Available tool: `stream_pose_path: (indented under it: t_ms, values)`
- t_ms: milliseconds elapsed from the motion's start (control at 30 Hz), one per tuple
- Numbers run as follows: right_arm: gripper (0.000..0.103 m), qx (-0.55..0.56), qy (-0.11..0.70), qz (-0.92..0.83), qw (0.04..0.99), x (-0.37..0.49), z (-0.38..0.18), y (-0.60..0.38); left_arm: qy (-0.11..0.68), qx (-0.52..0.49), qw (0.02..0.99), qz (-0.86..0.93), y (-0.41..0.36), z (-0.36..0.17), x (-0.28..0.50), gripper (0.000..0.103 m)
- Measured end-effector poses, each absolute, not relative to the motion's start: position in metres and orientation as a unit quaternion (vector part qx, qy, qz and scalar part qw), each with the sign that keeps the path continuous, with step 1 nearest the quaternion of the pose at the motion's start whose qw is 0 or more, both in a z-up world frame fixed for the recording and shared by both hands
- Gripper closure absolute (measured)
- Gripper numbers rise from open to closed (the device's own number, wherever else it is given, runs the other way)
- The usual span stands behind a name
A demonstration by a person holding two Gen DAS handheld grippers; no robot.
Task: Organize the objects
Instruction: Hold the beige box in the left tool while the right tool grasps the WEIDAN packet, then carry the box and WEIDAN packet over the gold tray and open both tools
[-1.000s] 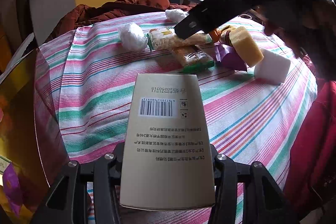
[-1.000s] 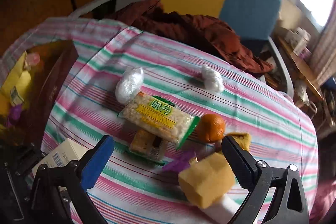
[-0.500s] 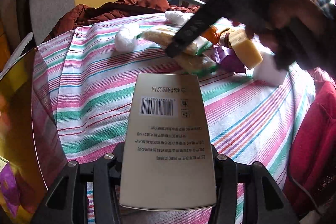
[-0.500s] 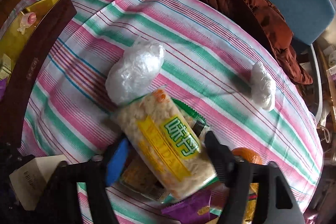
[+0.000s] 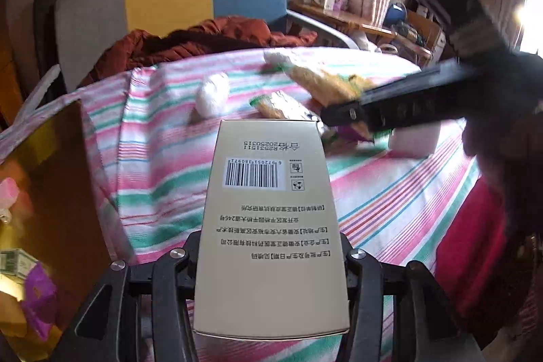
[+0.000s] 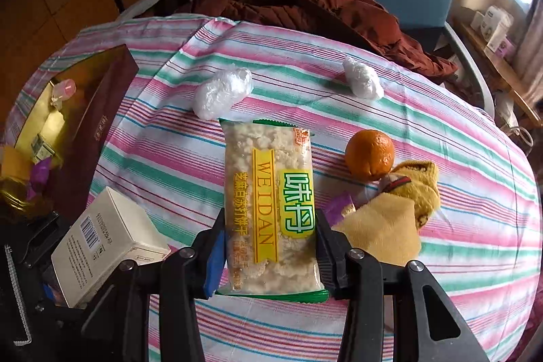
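My left gripper (image 5: 269,263) is shut on a beige box (image 5: 269,219) with a barcode, held above the striped table; the box also shows in the right wrist view (image 6: 105,243). My right gripper (image 6: 269,246) is shut on a cracker packet (image 6: 269,202) with yellow and green print, lifted off the cloth. That packet and the right gripper's arm cross the left wrist view at upper right, where the packet (image 5: 322,82) looks blurred. A dark red box with gold lining (image 6: 98,111) stands at the table's left and holds several small items.
On the striped tablecloth (image 6: 441,138) lie two white wrapped balls (image 6: 222,92) (image 6: 361,82), an orange (image 6: 370,153), a yellow sponge (image 6: 380,233), a second snack packet (image 5: 288,106) and a white block (image 5: 414,138). A chair with a brown jacket (image 6: 305,9) stands behind.
My right gripper closed on the cracker packet and lifted it off the table. My left gripper keeps hold of the beige box and has tilted up slightly.
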State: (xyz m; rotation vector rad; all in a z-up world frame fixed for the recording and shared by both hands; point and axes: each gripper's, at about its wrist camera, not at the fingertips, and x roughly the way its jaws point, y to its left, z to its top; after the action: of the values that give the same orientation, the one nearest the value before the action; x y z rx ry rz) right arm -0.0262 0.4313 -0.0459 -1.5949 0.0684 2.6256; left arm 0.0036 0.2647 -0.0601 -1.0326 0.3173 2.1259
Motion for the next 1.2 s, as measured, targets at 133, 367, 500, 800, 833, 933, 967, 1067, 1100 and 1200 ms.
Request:
stream_pose_path:
  t_ms: [133, 367, 500, 800, 833, 933, 967, 1067, 1100, 1200]
  values:
    - [0.057, -0.503, 0.034, 0.863, 0.032, -0.019, -0.040, 0.417, 0.088, -0.389, 0.341, 0.851, 0.230, -0.033, -0.016, 0.052]
    - [0.057, -0.469, 0.029, 0.883, -0.013, -0.026, -0.019, 0.360, -0.010, -0.399, 0.244, 0.884, 0.131, -0.004, -0.060, 0.052]
    - [0.057, -0.456, 0.019, 0.888, -0.049, -0.039, -0.011, 0.316, -0.070, -0.416, 0.182, 0.888, 0.070, -0.003, -0.094, 0.052]
    - [0.057, -0.457, -0.005, 0.882, -0.119, -0.071, -0.014, 0.221, -0.150, -0.442, 0.095, 0.879, -0.023, -0.013, -0.129, 0.052]
    - [0.057, -0.459, -0.008, 0.879, -0.126, -0.075, -0.016, 0.213, -0.158, -0.445, 0.089, 0.877, -0.029, -0.014, -0.131, 0.052]
    - [0.057, -0.469, -0.018, 0.872, -0.138, -0.092, -0.021, 0.191, -0.176, -0.454, 0.069, 0.871, -0.043, -0.020, -0.138, 0.052]
    - [0.057, -0.474, -0.021, 0.869, -0.140, -0.099, -0.023, 0.184, -0.184, -0.457, 0.067, 0.868, -0.046, -0.022, -0.141, 0.052]
    - [0.057, -0.487, -0.018, 0.861, -0.143, -0.116, -0.028, 0.169, -0.216, -0.470, 0.059, 0.854, -0.057, -0.029, -0.149, 0.052]
    - [0.057, -0.490, -0.016, 0.860, -0.142, -0.122, -0.030, 0.165, -0.225, -0.472, 0.061, 0.851, -0.059, -0.031, -0.153, 0.050]
    - [0.057, -0.495, -0.005, 0.858, -0.139, -0.139, -0.033, 0.153, -0.228, -0.473, 0.058, 0.849, -0.060, -0.034, -0.158, 0.043]
